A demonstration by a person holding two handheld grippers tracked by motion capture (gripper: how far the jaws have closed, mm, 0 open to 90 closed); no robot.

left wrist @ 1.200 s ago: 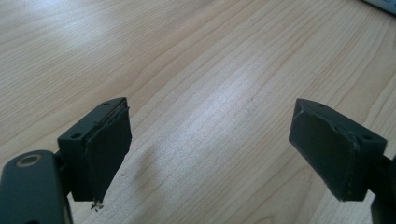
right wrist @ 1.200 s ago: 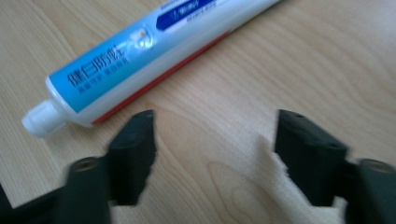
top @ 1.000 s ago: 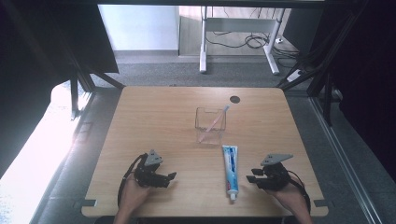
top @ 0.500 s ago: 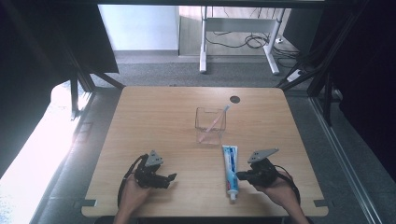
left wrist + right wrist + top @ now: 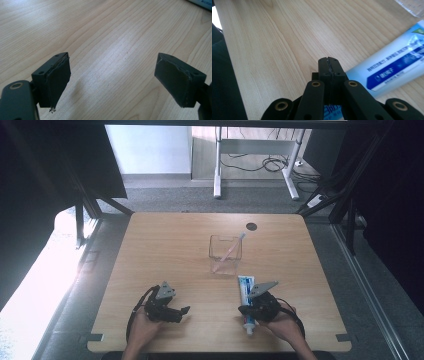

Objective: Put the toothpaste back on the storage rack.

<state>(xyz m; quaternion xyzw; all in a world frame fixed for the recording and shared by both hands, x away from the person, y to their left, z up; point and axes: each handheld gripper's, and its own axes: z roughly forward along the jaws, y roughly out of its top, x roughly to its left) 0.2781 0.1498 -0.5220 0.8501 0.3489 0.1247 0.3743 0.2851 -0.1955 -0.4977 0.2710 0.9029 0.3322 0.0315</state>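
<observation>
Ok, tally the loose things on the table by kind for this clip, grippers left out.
Toothpaste tube: 1
Clear square cup: 1
Toothbrush, leaning in the cup: 1
Total: 3

Light wood tabletop [image 5: 165, 250], grain visible, small dark round hole [image 5: 251, 226] near far edge. Clear square glass container [image 5: 225, 255] stands near the middle, a pink toothbrush [image 5: 231, 250] leaning inside. Blue-white toothpaste tube [image 5: 246, 295] lies flat just nearer than the container, lengthwise toward the near edge, cap nearest.
</observation>
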